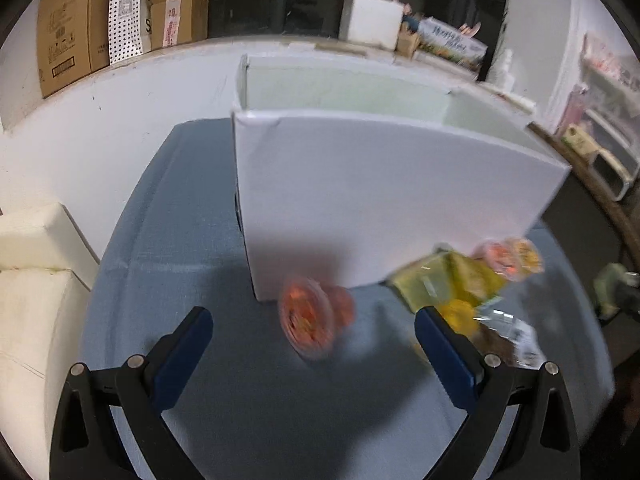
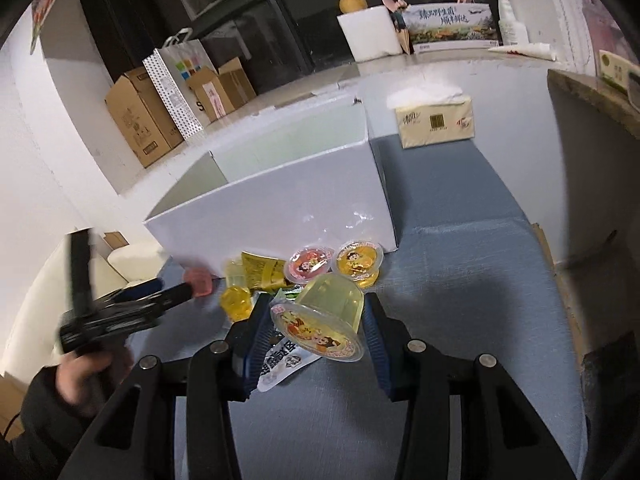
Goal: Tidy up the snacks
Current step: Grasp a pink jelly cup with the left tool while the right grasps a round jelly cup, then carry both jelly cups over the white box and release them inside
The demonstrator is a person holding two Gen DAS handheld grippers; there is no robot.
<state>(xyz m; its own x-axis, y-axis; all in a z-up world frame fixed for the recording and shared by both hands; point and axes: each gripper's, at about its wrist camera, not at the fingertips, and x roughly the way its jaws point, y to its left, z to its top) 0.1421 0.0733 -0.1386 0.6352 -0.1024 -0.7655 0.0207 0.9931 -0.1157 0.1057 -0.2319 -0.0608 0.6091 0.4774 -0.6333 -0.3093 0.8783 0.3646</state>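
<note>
Now the right gripper (image 2: 316, 322) clamps a pale yellow jelly cup (image 2: 320, 320), tilted, lid toward the camera. Only the left view shows the open left gripper (image 1: 312, 328) around an orange cup (image 1: 308, 322).

**Little legible print among the snacks**

Large Chinese characters run across the scenic box (image 2: 452, 24) on the back ledge, too stylised to read surely. Bold characters, partly hidden, show on the white sachet (image 2: 286, 364). Print on the tissue pack (image 2: 436, 122) and cartons (image 2: 140, 120) is too small to read.
</note>
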